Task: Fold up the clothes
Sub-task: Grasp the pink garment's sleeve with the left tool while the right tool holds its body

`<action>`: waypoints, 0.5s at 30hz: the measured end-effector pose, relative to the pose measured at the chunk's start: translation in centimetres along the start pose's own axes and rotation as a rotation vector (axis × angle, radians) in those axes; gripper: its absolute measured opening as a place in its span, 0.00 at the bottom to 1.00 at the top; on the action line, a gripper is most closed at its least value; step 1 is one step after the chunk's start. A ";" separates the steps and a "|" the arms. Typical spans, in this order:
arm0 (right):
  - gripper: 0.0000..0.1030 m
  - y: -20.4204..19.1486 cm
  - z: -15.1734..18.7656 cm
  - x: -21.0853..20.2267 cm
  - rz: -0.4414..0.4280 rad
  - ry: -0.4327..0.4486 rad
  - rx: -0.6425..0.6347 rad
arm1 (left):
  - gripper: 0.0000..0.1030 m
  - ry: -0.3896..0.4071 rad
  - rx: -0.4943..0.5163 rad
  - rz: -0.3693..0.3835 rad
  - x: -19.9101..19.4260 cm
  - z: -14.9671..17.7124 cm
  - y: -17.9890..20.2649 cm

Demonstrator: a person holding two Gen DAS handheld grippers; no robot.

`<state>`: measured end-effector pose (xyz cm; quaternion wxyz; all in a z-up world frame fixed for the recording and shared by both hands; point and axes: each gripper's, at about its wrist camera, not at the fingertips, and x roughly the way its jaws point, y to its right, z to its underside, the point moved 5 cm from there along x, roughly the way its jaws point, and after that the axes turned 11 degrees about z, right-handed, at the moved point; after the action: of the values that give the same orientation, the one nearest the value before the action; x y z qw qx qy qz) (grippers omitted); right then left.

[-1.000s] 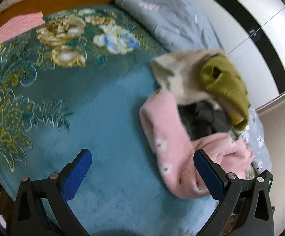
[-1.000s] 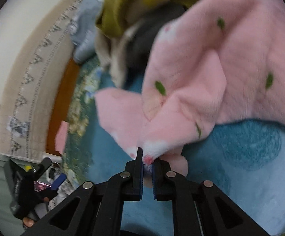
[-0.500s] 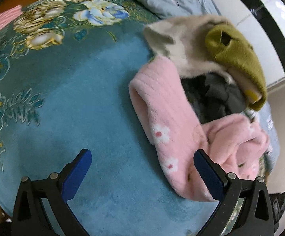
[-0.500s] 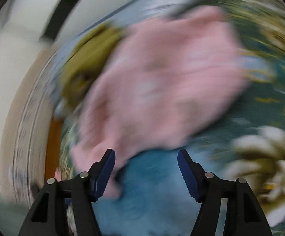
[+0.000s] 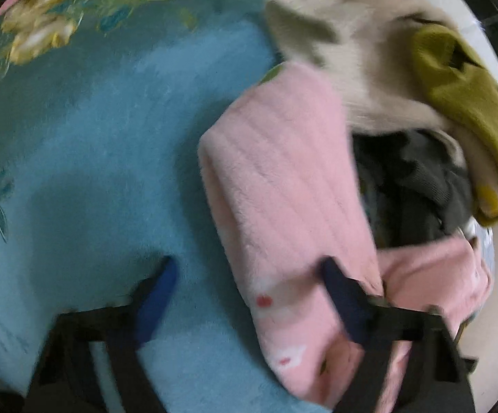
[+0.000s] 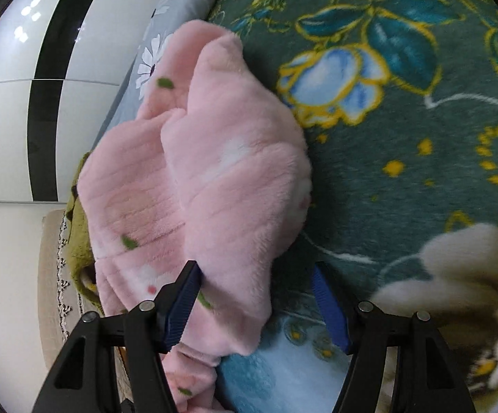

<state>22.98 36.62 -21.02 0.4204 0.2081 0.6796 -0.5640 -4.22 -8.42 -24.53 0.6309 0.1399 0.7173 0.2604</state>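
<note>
A fluffy pink garment (image 5: 283, 179) with small flower and leaf prints lies crumpled on a blue floral blanket (image 5: 94, 137). My left gripper (image 5: 249, 296) is open, low over the blanket, with a long pink fold lying between its blue pads. In the right wrist view the pink garment (image 6: 214, 172) is a bunched heap. My right gripper (image 6: 257, 299) is open, its fingers straddling the near edge of the heap without closing on it.
A pile of other clothes sits just beyond the pink one: a beige garment (image 5: 369, 69), an olive-green knit (image 5: 465, 103) and a dark grey piece (image 5: 417, 186). A grey daisy-print quilt (image 6: 159, 44) lies along the bed's edge by the white wall (image 6: 4, 110).
My right gripper let go of the pink garment's corner, opened and swung over the heap. My left gripper moved in closer, so the pink fold now lies between its fingers.
</note>
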 end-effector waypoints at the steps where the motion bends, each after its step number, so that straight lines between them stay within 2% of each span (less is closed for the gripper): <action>1: 0.66 -0.1 -0.1 0.2 -0.001 0.003 0.011 | 0.53 -0.007 -0.025 0.023 0.2 0.0 -0.1; 2: 0.65 -0.1 -0.1 0.3 -0.003 0.004 0.022 | 0.42 -0.014 -0.051 0.045 0.3 0.0 -0.1; 4: 0.50 -0.4 -0.1 0.3 -0.003 -0.005 0.037 | 0.25 -0.009 -0.062 0.059 0.0 -0.1 0.1; 6: 0.23 -0.9 -0.3 -0.3 0.005 -0.003 0.027 | 0.15 0.010 -0.038 0.046 -0.7 -0.2 0.5; 7: 0.17 -1.2 -0.5 -1.0 0.012 0.009 0.010 | 0.13 0.021 -0.026 0.039 -1.1 -0.3 0.7; 9: 0.12 -2.0 -0.8 -2.5 0.028 0.033 -0.022 | 0.11 0.073 -0.005 0.014 -3.0 -0.7 0.6; 12: 0.11 -3.2 -1.4 -4.8 0.052 0.070 -0.072 | 0.10 0.149 0.007 -0.007 -6.7 -1.5 -0.3; 15: 0.11 -4.5 -1.7 -9.3 0.059 0.150 -0.169 | 0.10 0.234 0.032 -0.028 -11.4 -2.5 -1.5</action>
<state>24.20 38.74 -10.87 0.4007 0.2335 0.7480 -0.4749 -4.58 -16.14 -15.69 0.5440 0.1084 0.7921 0.2548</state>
